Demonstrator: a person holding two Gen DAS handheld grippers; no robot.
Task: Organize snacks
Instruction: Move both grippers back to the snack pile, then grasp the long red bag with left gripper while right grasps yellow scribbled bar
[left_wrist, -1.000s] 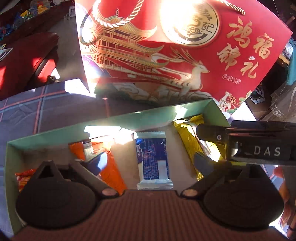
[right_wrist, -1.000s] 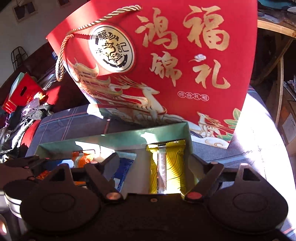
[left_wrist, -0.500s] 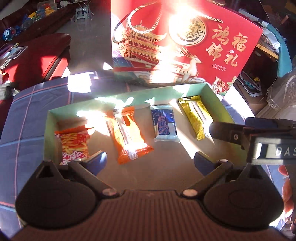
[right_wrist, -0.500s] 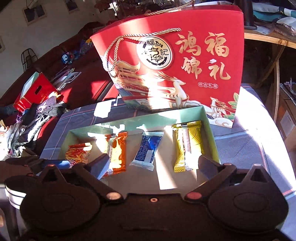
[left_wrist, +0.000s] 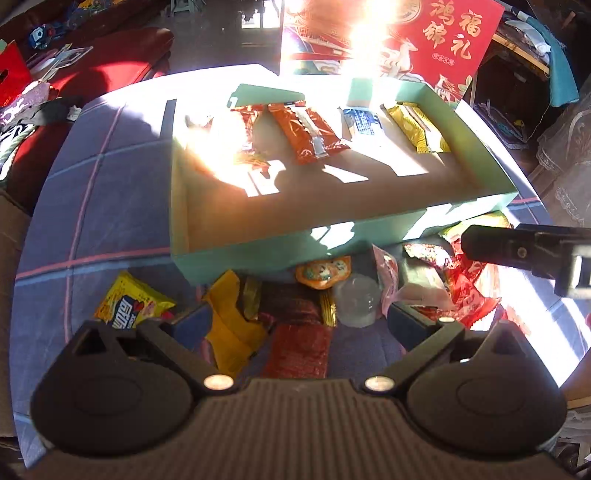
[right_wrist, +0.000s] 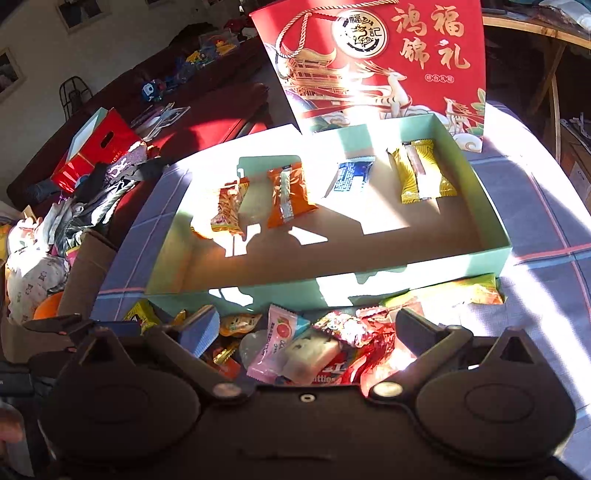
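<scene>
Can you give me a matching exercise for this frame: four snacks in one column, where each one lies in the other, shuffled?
Snacks:
1. blue packet
2. yellow packet
3. pink grapefruit packet
4. orange packet

Places:
A. in the loose pile in front of the green box, between the right gripper fingers
B. in the box, nearest its right wall
C. in the box, between the orange and yellow packets
D. in the box, left of the blue packet

Pairs: 1-C, 2-B, 3-A, 4-D
</scene>
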